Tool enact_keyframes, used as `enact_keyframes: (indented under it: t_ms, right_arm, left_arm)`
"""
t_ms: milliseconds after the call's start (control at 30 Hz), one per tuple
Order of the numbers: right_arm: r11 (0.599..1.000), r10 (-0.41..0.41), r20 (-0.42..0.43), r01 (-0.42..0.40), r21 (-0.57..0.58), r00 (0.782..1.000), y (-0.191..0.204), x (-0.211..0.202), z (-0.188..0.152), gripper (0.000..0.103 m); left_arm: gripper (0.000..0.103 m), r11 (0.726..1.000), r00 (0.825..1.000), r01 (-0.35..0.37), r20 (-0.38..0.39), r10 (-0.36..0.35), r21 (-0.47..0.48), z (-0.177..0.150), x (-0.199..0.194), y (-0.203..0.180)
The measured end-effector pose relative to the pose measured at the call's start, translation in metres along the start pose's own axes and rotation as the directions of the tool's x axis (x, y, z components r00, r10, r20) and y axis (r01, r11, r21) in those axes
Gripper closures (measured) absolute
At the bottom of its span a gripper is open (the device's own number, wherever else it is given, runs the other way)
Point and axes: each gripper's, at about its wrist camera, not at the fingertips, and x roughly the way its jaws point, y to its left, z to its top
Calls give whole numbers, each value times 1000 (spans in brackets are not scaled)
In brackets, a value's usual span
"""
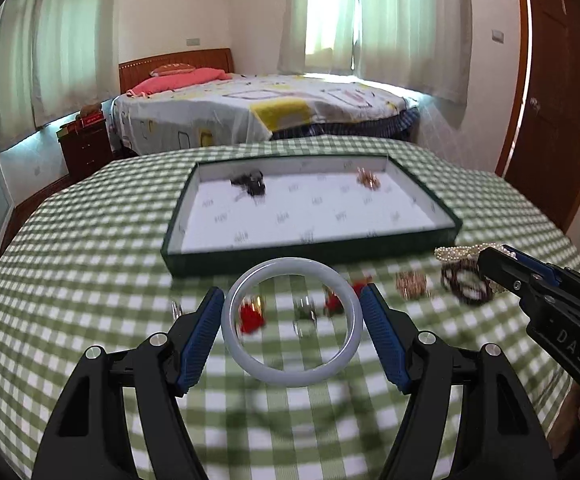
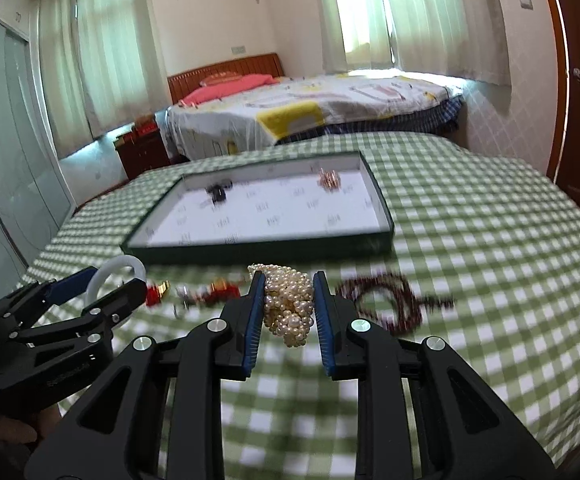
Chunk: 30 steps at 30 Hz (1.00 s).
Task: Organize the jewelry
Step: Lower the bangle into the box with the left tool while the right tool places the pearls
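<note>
pale jade bangle (image 1: 292, 322) pinched between left gripper (image 1: 292, 312) pads.

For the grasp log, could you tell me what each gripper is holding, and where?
The left gripper clamps the pale jade bangle across its outer rim. The right gripper squeezes the bunched pearl strand at its middle.

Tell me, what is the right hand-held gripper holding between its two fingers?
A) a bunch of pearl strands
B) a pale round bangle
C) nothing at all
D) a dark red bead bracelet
A: in the right wrist view, the right hand-held gripper has its blue pads pressed on either side of the bunch of pearl strands, while the pale bangle sits in the left hand-held gripper.
</note>
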Motion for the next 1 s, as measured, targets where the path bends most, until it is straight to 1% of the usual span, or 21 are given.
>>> enact_keyframes:
  t_ms: [167,333,467,567,667,800,900,1000]
  right_arm:
    - [1000,23,34,-24,13,999,4,18,36,79]
    - [1000,27,67,-26,-11,997,9,49,75,79]
    - [1000,25,63,-24,-19,998,9,82,99,79]
    - [1000,18,46,-17,-23,999,6,111,112,79]
    - [1000,14,15,-14,-22,1000,3,139,117,79]
    - [1000,13,-33,-13,-19,999,-1,169,118,79]
    - [1000,14,-86,-15,-10,996,-7,192,119,79]
    - [1000,6,-125,-7,-6,992,-11,206,116,79]
  left_arm:
    - [35,1000,1000,13,23,-12,-15,30,16,4]
    - [35,1000,998,19,54,-19,-12,62,39,3]
    - [35,1000,999,18,49,-17,-13,85,67,5]
    - [35,1000,999,0,35,0,-8,100,94,8]
    - [35,1000,1000,-13,9,13,-13,109,117,11]
    - [35,999,999,-22,-47,21,-23,117,150,14]
    - [35,999,994,-22,-107,20,-22,119,173,15]
    - [35,999,988,-18,-156,12,-35,117,186,17]
